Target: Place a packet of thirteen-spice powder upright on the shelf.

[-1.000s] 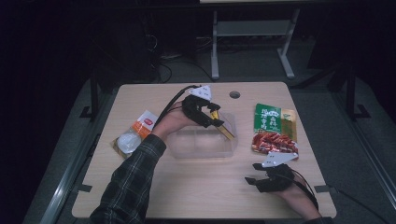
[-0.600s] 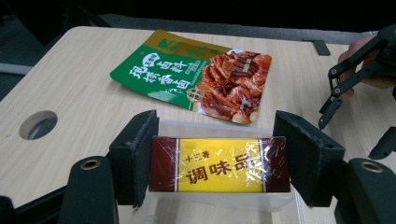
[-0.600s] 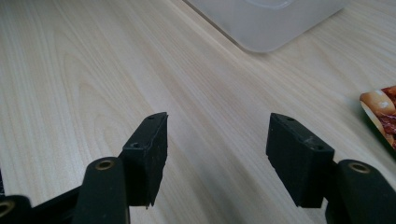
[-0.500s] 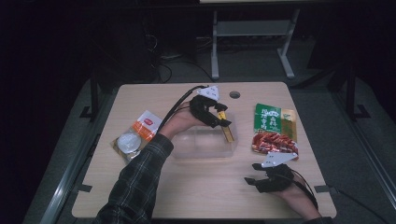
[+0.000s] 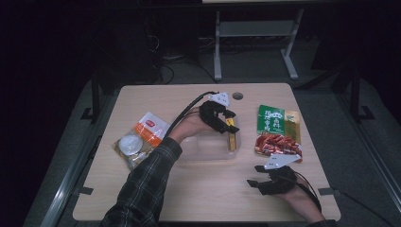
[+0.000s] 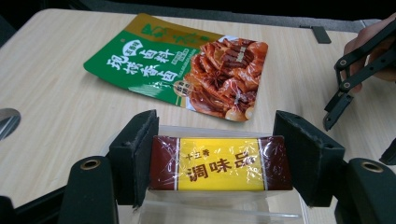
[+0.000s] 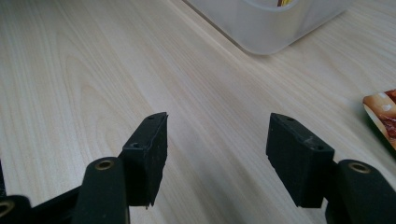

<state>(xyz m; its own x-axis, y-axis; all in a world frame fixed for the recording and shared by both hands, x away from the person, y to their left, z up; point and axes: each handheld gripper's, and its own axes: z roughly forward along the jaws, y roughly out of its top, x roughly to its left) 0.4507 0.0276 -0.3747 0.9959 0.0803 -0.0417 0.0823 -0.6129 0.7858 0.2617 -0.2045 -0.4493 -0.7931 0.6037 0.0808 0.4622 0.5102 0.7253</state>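
Note:
My left gripper [image 5: 230,128] [image 6: 215,156] is shut on a small yellow and brown seasoning packet [image 5: 232,138] [image 6: 219,163], its pads pressing on the two short ends. The packet hangs at the right end of a clear plastic container [image 5: 203,150] [image 6: 219,213], just inside its rim. My right gripper [image 5: 254,176] [image 7: 217,149] rests low near the table's front right, open, with bare wood between its fingers. In the left gripper view the right gripper [image 6: 350,74] is at the far right. A green and red food pouch [image 5: 277,130] [image 6: 187,65] lies flat to the right of the container.
An orange and white pouch [image 5: 141,140] lies on the left side of the table. The container's corner [image 7: 271,23] and the edge of the red pouch [image 7: 384,112] appear in the right gripper view. A round cable hole [image 5: 238,96] is at the table's back edge.
My left hand has carried the seasoning packet rightward and down to the container's right end. The right hand has stayed put.

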